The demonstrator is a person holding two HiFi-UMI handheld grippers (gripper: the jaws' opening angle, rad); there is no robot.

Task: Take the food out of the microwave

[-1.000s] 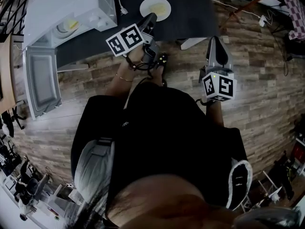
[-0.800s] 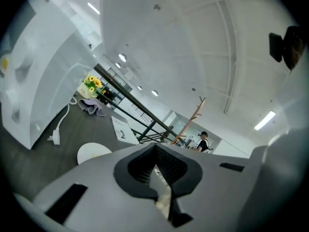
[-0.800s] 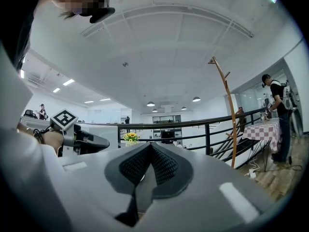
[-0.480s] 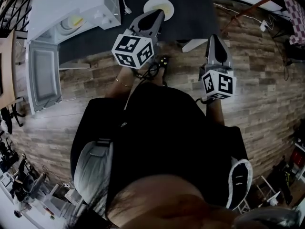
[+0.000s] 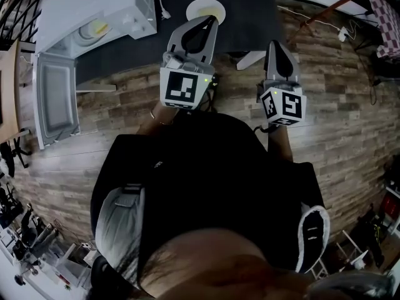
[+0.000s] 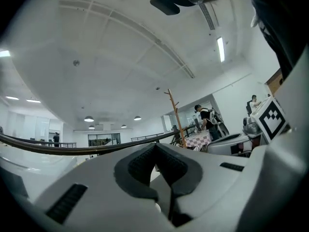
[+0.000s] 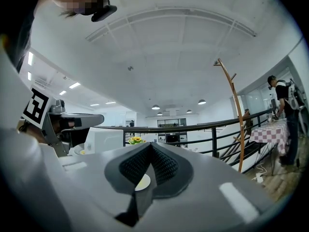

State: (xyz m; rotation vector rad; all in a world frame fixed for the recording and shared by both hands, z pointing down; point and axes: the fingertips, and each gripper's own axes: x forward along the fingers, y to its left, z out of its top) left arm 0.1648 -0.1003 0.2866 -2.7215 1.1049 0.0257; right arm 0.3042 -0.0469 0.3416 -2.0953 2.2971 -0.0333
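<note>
Two tongs, both clenched on nothing: left tongs (image 5: 208, 22) and right tongs (image 5: 275, 45), held level, right of the microwave (image 5: 94, 5). One door (image 5: 56, 102), swung open at its near side. One plate (image 5: 199, 6) with yellow food, on the table (image 5: 250, 17) right of the microwave. One yellow item (image 5: 97, 28) inside it, unclear. I judge one serving out; next I would open the left tongs and reach inside.
</note>
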